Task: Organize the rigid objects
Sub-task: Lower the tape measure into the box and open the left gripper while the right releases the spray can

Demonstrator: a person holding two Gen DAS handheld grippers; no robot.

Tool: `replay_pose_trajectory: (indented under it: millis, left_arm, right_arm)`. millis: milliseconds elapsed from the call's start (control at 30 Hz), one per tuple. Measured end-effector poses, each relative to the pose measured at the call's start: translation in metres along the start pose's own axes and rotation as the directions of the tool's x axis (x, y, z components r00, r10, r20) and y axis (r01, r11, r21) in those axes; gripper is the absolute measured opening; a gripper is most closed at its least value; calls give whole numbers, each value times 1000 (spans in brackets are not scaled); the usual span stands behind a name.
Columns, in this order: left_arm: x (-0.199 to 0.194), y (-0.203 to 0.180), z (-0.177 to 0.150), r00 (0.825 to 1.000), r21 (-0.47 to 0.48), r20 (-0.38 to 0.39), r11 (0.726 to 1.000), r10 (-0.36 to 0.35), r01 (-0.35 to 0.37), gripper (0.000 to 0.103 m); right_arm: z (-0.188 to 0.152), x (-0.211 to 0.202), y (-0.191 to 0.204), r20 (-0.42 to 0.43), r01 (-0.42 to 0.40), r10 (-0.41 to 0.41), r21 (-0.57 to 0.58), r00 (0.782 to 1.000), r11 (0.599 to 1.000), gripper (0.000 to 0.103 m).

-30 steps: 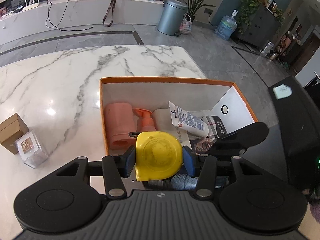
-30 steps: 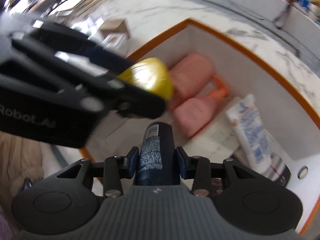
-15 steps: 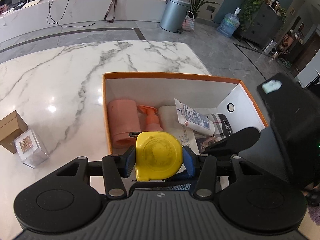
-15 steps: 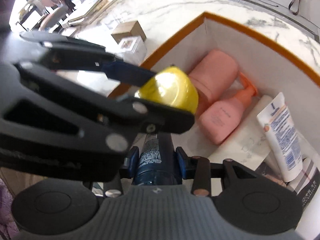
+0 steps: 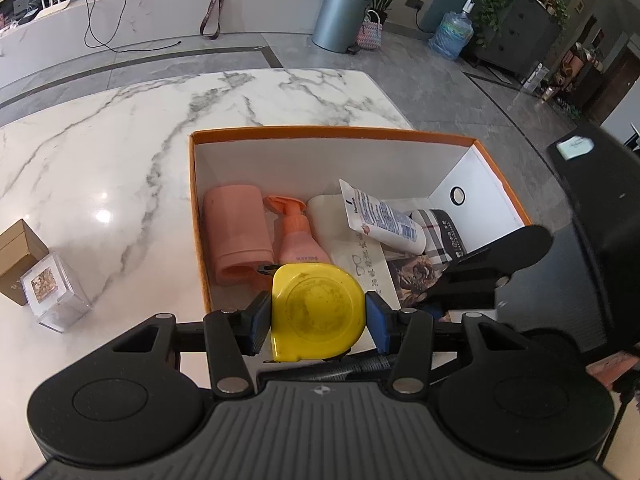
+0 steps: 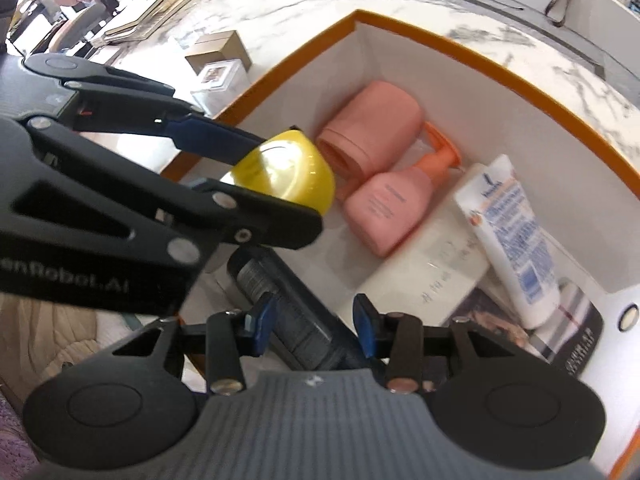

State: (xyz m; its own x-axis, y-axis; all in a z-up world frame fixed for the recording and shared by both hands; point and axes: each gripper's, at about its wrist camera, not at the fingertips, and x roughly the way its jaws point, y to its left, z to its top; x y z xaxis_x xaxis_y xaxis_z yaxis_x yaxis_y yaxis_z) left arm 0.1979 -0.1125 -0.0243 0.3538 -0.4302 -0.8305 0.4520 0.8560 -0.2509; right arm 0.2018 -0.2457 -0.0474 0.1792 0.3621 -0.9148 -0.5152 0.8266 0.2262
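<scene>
Left gripper pinches a yellow tape measure by its flat sides over the box; likely dense, rigid, smooth. Right gripper spread, dark bottle lying loose between its fingers

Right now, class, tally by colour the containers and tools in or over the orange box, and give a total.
Pink or salmon: 2, the cup and the pump bottle
White: 2, the tube and the flat case
Yellow: 1, the tape measure in the left gripper
Dark blue: 1, the bottle between the right gripper fingers
Total: 6
</scene>
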Motion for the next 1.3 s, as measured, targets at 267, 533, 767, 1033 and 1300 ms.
replay_pose_trajectory:
  millis: [267, 533, 767, 1033, 1300]
  left_arm:
    - [7, -6, -4, 999, 48, -24, 999, 25, -24, 56]
    - [25, -29, -10, 990, 195, -77, 976, 118, -101, 56]
    - [36, -43, -12, 974, 255, -107, 952, 202, -170, 56]
    - [48, -59, -15, 965, 336, -124, 925, 231, -178, 56]
    - [62, -58, -15, 948, 375, -139, 902, 285, -216, 56]
  right_arm:
    - [-24, -34, -8, 135, 153, -171, 134, 976, 979, 48]
    - [-52, -42, -20, 192, 160, -216, 271, 957, 949, 48]
    - [-58, -39, -21, 207, 161, -226, 289, 952, 944, 49]
    - [-65, -40, -24, 201, 200, -264, 292, 943, 935, 50]
    - [-70, -38, -24, 196, 196, -261, 298, 945, 934, 50]
